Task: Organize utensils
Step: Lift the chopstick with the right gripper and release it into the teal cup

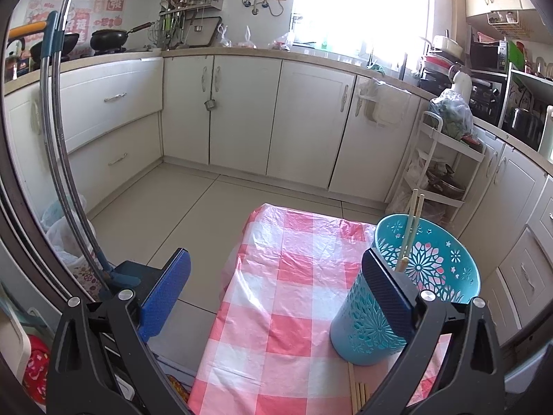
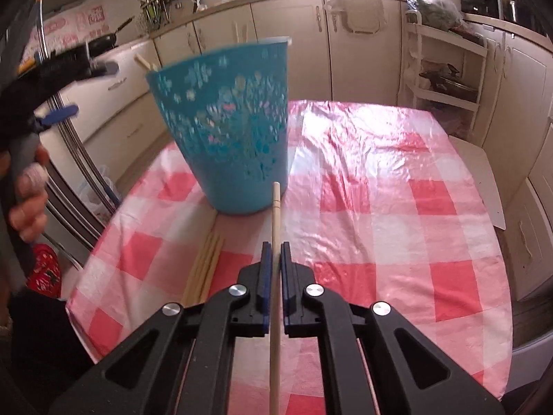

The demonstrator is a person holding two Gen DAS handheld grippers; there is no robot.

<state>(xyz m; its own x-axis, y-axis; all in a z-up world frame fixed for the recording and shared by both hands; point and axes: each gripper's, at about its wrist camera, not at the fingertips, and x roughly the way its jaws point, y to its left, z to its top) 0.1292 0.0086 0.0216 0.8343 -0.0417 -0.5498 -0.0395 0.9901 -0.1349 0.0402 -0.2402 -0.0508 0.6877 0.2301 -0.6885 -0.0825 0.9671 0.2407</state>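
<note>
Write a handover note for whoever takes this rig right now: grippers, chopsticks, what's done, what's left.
Right gripper: shut on one chopstick, pointing toward the blue basket.
Left gripper: open, empty, beside the basket.
Done: chopsticks in basket.
Left: drop in the held one, then the loose chopsticks lying on the tablecloth in front of the basket.
</note>
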